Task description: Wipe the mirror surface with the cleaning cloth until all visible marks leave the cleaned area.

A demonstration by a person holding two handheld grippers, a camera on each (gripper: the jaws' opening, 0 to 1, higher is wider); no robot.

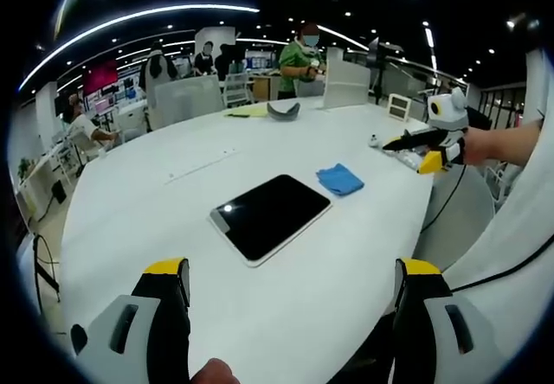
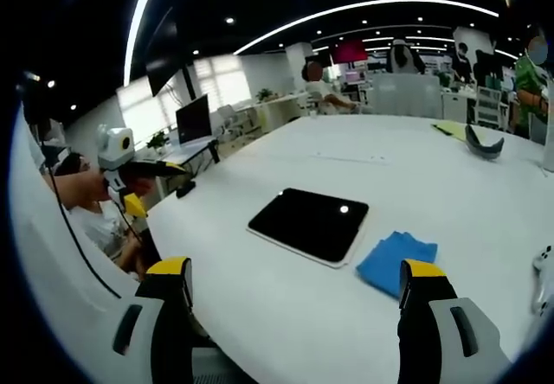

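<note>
White desk [image 1: 260,306] surface spreads across both views, broad and rounded. In the left gripper view the mirror [image 1: 270,216], a dark rectangular slab with a pale rim, lies flat at the centre of the frame, reflecting one ceiling light as a small bright spot. The blue cleaning cloth [image 1: 339,179] sits crumpled just beside the mirror's upper right corner, apart from it. The left tongs [image 1: 294,293] rise from the bottom of that frame, yellow-tipped, spread wide and grasping nothing, hanging short of the mirror. The right tongs [image 1: 426,155] enter at the right edge of the same frame, over the desk edge; whether they are released or clenched cannot be told from there.

In the right gripper view the mirror [image 2: 309,223] lies at centre and the cleaning cloth [image 2: 396,263] just to its lower right. The right tongs [image 2: 299,293] stand parted at the bottom of the frame, empty. The left tongs [image 2: 130,185] show at the left edge, beyond the desk [image 2: 260,315]. A dark curved object [image 2: 483,145] rests toward the upper right.
</note>
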